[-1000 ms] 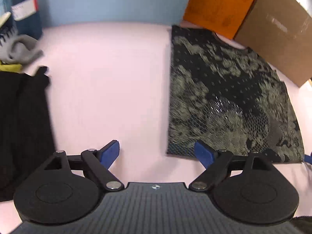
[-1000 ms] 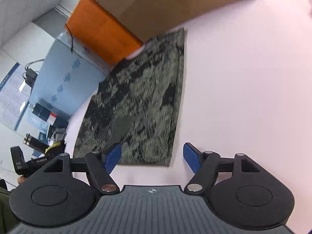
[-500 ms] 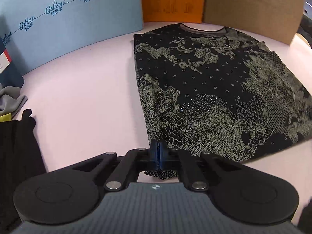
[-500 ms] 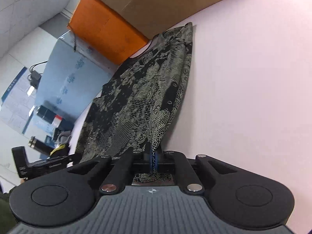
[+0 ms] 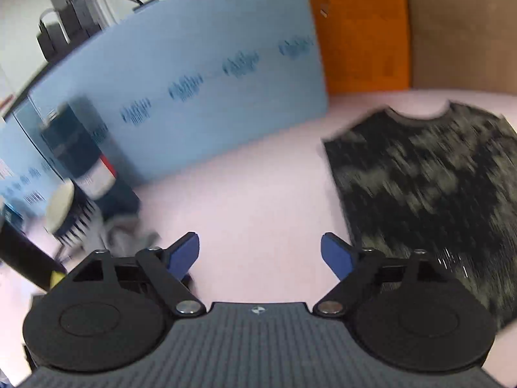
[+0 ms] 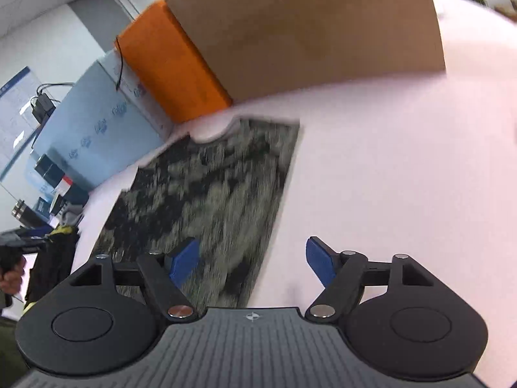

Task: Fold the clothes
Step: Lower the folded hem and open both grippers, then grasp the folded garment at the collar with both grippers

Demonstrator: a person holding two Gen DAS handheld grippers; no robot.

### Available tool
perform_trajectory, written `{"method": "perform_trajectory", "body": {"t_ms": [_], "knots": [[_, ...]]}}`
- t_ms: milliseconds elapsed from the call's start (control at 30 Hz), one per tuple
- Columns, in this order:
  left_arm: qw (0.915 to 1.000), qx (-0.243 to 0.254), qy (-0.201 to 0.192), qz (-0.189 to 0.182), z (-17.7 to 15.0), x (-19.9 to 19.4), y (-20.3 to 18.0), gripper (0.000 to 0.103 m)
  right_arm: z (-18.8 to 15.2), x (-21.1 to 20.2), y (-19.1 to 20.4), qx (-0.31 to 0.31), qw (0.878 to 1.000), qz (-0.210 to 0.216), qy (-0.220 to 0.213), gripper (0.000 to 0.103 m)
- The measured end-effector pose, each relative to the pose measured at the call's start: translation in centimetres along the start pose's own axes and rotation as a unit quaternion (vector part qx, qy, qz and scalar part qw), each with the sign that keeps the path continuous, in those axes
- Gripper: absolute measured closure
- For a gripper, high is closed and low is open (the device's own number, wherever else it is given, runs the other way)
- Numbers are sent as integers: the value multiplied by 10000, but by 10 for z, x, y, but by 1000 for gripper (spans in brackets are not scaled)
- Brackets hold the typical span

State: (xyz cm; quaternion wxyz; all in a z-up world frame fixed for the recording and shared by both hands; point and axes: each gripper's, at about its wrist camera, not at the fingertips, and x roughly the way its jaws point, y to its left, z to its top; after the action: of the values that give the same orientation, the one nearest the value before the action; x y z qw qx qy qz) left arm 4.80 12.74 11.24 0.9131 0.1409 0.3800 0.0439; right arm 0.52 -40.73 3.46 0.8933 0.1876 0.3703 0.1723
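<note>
Across the left wrist view, the left tongs (image 5: 258, 253) fill the 6 o'clock area; jaws are opening, blue pads wide apart, nothing between them, only bare pink bench (image 5: 252, 194) behind the gap. Patterned black top (image 5: 429, 187) lies flat on the bench at approx. 3 o'clock, neckline toward 1 o'clock, left edge just beside the right-hand pad; contact w/ pad cannot be told due to motion blur. Light blue board (image 5: 200, 90) stands at 11–12 o'clock, orange board (image 5: 362, 32) at 1 o'clock, brown cardboard (image 5: 462, 32) at 2 o'clock. Dark canister (image 5: 84, 161) w/ red-white label and grey cloth (image 5: 129, 234) sit at 9 o'clock.

Right wrist view: right tongs (image 6: 252, 260) at 6 o'clock, jaws opening, no fabric clamped. Patterned black top (image 6: 206, 194) runs from centre toward 7 o'clock; its lower part lies under the left-hand pad, and its right edge passes through the gap. Right-hand pad is over bare bench (image 6: 387, 177). Brown cardboard (image 6: 307, 26) at 12 o'clock, orange board (image 6: 168, 68) at 11 o'clock, light blue board (image 6: 90, 135) at 10 o'clock. Person's hand (image 6: 11, 271) at 9 o'clock edge, gripping a dark handle.
</note>
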Motion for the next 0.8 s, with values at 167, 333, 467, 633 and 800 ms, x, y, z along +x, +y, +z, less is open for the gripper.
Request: {"method": "perform_trajectory", "body": {"t_ms": [167, 333, 467, 633, 800], "knots": [[9999, -131, -12, -6, 50, 34, -17, 21, 66, 11, 1, -528, 9970, 21, -573, 13], [9994, -55, 263, -219, 71, 81, -44, 21, 100, 48, -1, -871, 9946, 45, -562, 12], [9982, 40, 487, -347, 74, 110, -62, 21, 111, 82, -7, -944, 9952, -9, -251, 12], [9963, 232, 638, -531, 78, 149, -76, 21, 118, 126, -16, -1066, 9943, -2, 84, 12], [9905, 339, 361, -1282, 80, 177, -80, 21, 123, 167, -27, -1266, 9913, 186, 318, 12]]}}
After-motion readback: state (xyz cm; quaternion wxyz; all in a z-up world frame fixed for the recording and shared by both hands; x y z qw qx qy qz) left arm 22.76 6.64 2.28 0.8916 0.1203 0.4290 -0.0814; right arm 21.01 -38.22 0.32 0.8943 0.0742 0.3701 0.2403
